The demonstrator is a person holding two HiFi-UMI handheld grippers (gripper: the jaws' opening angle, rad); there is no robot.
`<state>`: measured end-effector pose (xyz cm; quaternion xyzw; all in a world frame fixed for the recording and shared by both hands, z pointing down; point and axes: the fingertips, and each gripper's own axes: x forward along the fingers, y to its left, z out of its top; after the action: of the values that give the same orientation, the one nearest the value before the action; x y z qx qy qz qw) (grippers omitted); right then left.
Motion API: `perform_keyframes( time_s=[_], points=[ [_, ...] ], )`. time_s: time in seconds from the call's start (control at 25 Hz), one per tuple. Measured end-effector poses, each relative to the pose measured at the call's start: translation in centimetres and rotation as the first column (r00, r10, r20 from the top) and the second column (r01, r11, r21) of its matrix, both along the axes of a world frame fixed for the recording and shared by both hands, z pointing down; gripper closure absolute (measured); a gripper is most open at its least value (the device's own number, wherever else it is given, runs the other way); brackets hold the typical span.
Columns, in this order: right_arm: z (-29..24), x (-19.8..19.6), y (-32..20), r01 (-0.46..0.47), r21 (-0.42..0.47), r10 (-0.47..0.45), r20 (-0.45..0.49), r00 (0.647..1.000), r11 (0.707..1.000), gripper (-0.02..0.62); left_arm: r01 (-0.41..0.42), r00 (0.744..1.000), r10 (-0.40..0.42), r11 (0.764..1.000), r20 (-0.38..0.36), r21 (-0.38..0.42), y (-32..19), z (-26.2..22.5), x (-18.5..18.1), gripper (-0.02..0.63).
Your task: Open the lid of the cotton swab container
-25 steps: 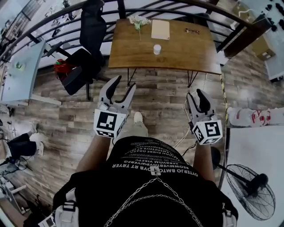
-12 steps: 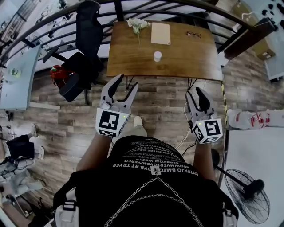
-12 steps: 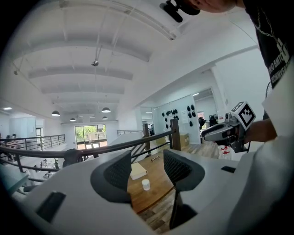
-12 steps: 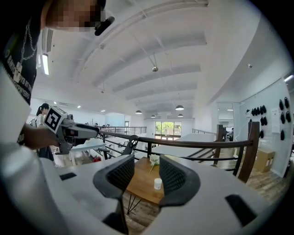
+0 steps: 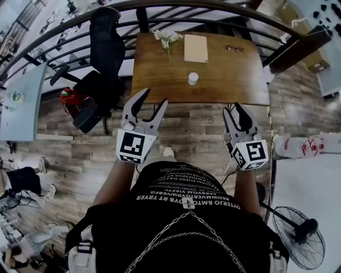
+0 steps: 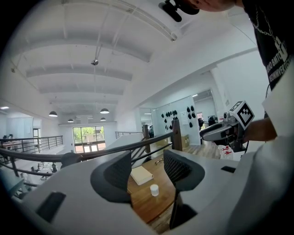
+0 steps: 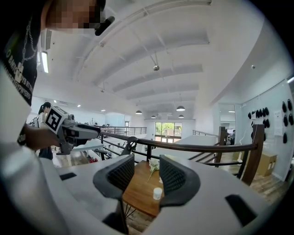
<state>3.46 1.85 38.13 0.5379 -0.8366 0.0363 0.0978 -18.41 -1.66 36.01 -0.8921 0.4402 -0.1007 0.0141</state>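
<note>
The cotton swab container (image 5: 193, 78) is a small white tub with a white lid, standing upright near the middle of the wooden table (image 5: 160, 80). It also shows between the jaws in the left gripper view as the container (image 6: 154, 189), and low in the right gripper view as the container (image 7: 157, 193), far beyond the fingertips. My left gripper (image 5: 153, 98) is held over the floor short of the table's near edge, open and empty. My right gripper (image 5: 234, 110) is alongside it, open and empty too.
On the table lie a tan notebook (image 5: 195, 48), a sprig of white flowers (image 5: 167, 37) and a pair of glasses (image 5: 235, 49). A black office chair (image 5: 101, 69) stands left of the table, a curved railing (image 5: 213, 8) behind it. A floor fan (image 5: 298, 240) is at lower right.
Both grippers have moved forward towards the table with the person, and the table now sits nearer. The jaws have kept the same opening.
</note>
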Motion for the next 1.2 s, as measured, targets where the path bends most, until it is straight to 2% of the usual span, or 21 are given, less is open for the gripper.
perform_keyframes(
  time_s=[0.24,0.6,1.2],
  points=[
    [-1.1,-1.8,-2.6,-0.005,0.028,0.005,-0.023,1.000,1.000,0.434,-0.021,1.000,0.021,1.000,-0.014,0.014,-2.5,-0.3,-1.4,0.385],
    [-0.6,-1.5,-2.4,-0.063,0.009,0.063,-0.046,0.997,0.998,0.434,-0.067,0.997,0.067,0.998,-0.028,0.004,-3.5,0.5,-1.7,0.385],
    [-0.3,-1.1,-3.6,-0.041,-0.002,0.041,-0.042,0.998,0.999,0.434,-0.044,0.998,0.043,0.999,-0.034,-0.018,-4.0,1.7,-1.8,0.385]
  ],
)
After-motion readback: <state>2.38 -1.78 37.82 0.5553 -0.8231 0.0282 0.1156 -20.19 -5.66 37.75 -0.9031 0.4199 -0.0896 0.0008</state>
